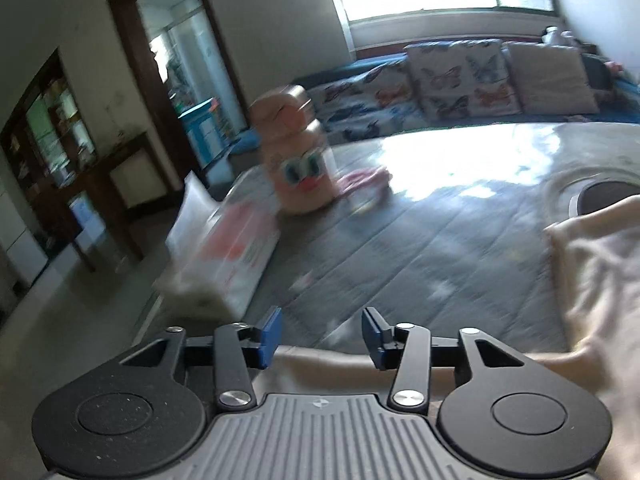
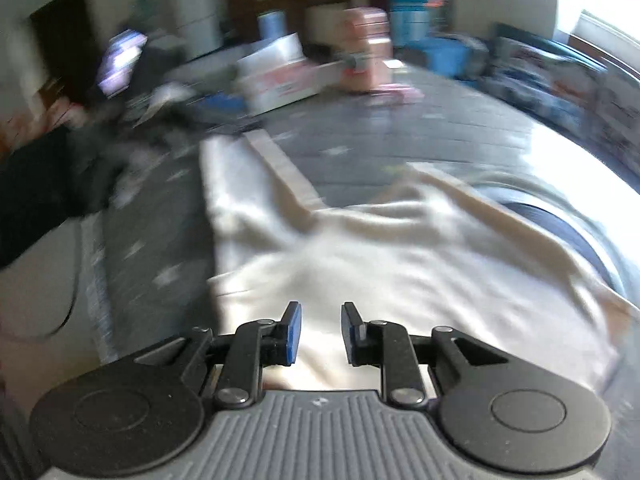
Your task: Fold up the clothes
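A: Item one, left tool [image 1: 321,338]: jaws parted, nothing between the blue pads [image 1: 270,338]. Item two, right tool [image 2: 320,334]: jaws parted more narrowly, likewise holding nothing.

B: And the garment?

A: Cream garment [image 2: 360,256], spread rumpled on the grey quilted bed [image 2: 352,140]. It lies directly beneath the right tool; one edge runs just under the left tool, the rest off to its right.

B: Surroundings?

A: Peach plush toy [image 1: 300,152] and a plastic-wrapped pack [image 1: 224,252] at the bed's far side, well apart from the garment. Butterfly-print cushions [image 1: 460,76] under the window.

B: Handling note for the next fold?

A: Judgement only: each tool should take a single edge or corner, pads fully over the cloth, both lifting together to keep the crease straight. The frames are blurred, so the exact hem cannot be told.
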